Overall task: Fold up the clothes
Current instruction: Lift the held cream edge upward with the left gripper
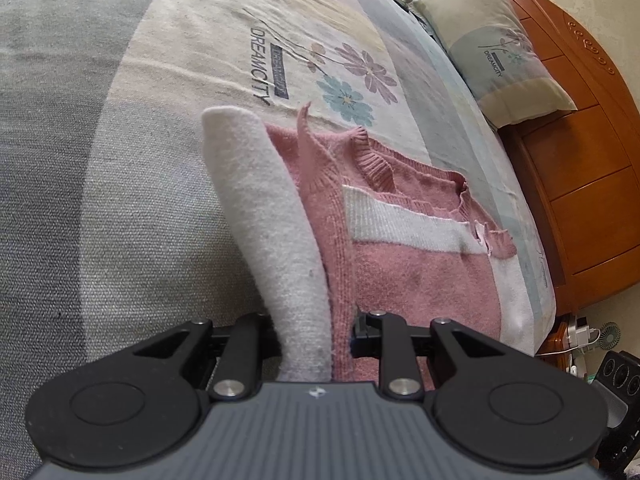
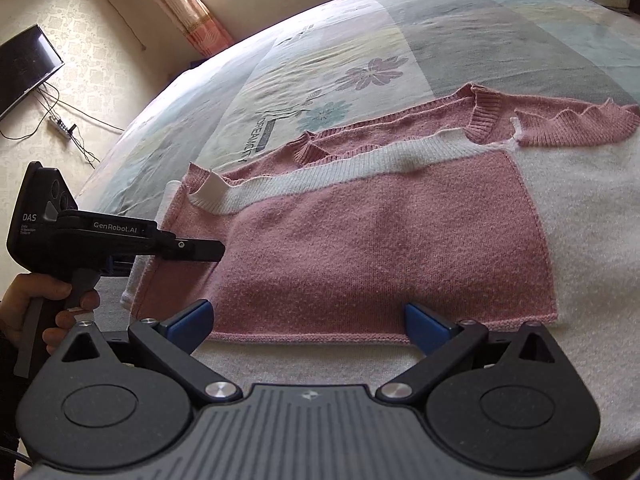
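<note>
A pink and white knitted sweater [image 2: 380, 240] lies partly folded on the bed, with a white band and ribbed pink cuffs. In the left wrist view the sweater [image 1: 420, 272] runs ahead, and its white and pink edge [image 1: 304, 280] rises between the jaws. My left gripper [image 1: 314, 332] is shut on that edge; it also shows in the right wrist view [image 2: 192, 250] at the sweater's left side. My right gripper [image 2: 308, 320] is open, its blue fingertips [image 2: 424, 324] straddling the sweater's near hem just above the bed.
The bed has a flowered sheet [image 1: 320, 40] and a grey blanket [image 1: 100, 220]. A pillow [image 1: 496, 52] leans on the wooden headboard [image 1: 580, 160]. A television [image 2: 24, 68] and a power strip [image 2: 60, 124] are by the wall. A window with curtains [image 2: 180, 4] is behind.
</note>
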`<state>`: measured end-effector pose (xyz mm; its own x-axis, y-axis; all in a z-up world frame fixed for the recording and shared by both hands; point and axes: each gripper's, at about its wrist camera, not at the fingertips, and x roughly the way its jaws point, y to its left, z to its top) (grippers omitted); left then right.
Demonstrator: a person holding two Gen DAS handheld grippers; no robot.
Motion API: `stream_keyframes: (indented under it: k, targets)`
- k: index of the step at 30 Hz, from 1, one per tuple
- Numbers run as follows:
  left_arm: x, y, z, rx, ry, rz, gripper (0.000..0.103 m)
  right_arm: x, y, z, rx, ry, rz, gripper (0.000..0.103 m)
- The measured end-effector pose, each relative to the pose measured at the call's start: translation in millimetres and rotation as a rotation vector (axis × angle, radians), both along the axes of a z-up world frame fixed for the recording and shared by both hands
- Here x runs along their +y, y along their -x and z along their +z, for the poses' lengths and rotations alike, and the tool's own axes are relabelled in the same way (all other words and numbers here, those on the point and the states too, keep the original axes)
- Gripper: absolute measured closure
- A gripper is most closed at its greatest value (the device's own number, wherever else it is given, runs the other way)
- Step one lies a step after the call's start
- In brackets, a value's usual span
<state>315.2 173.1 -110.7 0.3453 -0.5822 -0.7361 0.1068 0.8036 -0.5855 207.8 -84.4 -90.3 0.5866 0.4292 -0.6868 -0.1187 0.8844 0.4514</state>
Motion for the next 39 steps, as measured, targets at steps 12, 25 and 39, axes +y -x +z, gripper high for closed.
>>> stream_keyframes:
  k: [12,25,39]
  targets:
    - [-12.5,0.3,33.6,0.039,-0.023,0.039,0.085,-40.9,22.6,28.1,-0.103,-0.027,-0.035,0.0]
    - [-66.4,10.6,96.3,-0.018,-0.02,-0.004,0.085,-89.8,33.5,37.4,-0.145,-0.081,-0.065,0.0]
    - [-143.8,11.8,116.1,0.012,0.058,0.003,0.084,-152.7,55.0,37.4,-0.165,-0.137,-0.149,0.0]
